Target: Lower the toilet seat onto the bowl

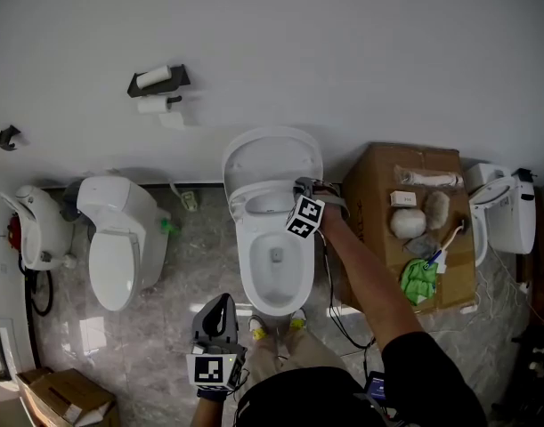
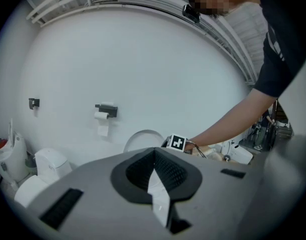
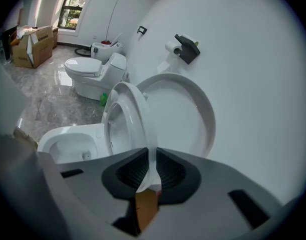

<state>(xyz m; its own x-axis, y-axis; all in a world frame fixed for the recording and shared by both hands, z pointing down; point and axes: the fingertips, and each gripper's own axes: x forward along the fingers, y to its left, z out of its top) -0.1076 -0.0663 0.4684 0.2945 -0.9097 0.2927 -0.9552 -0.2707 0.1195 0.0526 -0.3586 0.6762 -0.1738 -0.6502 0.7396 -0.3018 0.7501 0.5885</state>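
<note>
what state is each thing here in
white plastic toilet seat ring, tilted partway up
white toilet lid, raised upright
white ceramic toilet bowl, uncovered
right gripper, fingers shut on the seat ring's edge
left gripper, fingers shut, empty
second white toilet, lid down

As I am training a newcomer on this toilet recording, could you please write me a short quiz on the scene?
1. True or false: the seat lies flat on the bowl.
2. The right hand-held gripper is shut on: A the lid, B the seat, C a paper roll?
3. What does the left hand-held gripper hold?
Key: 1 false, the seat stands tilted above the bowl; 2 B; 3 nothing, its jaws are together.
</note>
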